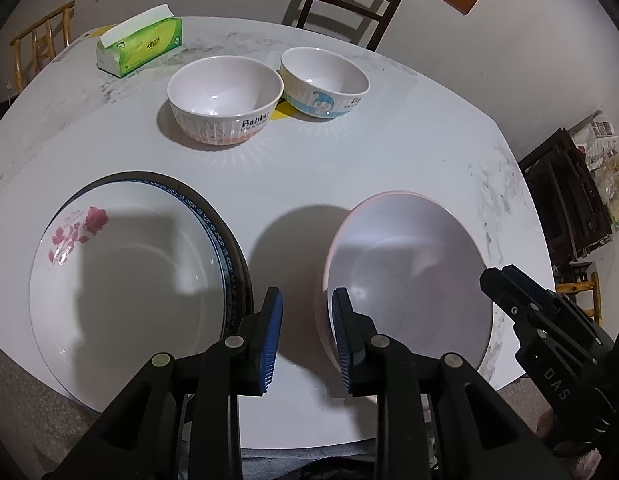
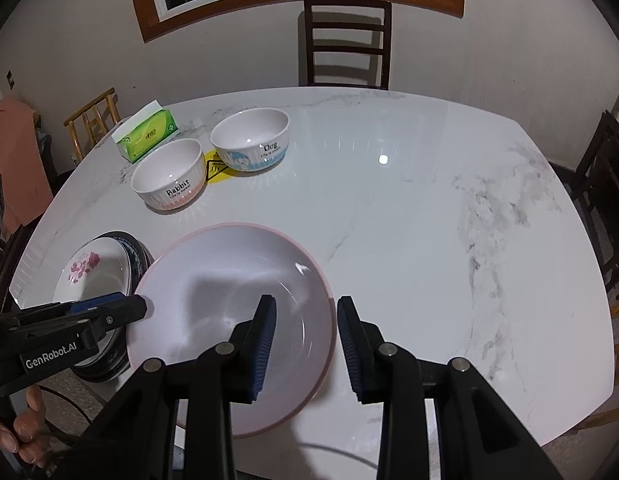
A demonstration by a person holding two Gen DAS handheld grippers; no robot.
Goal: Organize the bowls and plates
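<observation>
**Pink plate straddled at its right rim**

Near edge of the bench [image 2: 389,208]: pink plate [image 2: 237,320], round, no long axis. Right hand-held gripper [image 2: 305,344] nearer, fingers apart, one over the plate, one beyond its right rim, clamped on nothing. Left hand-held gripper [image 1: 307,344] also spread and empty, between the pink plate [image 1: 409,280] and the plate stack [image 1: 129,280] on the left. Likely next: close on that rim, carry left onto the stack.

Counted: one pink plate; one stack, flowered plate on top, number beneath unclear; two bowls far left, Rabbit bowl [image 2: 167,180] and Dog bowl [image 2: 249,144]; one tissue pack [image 2: 147,134].
</observation>
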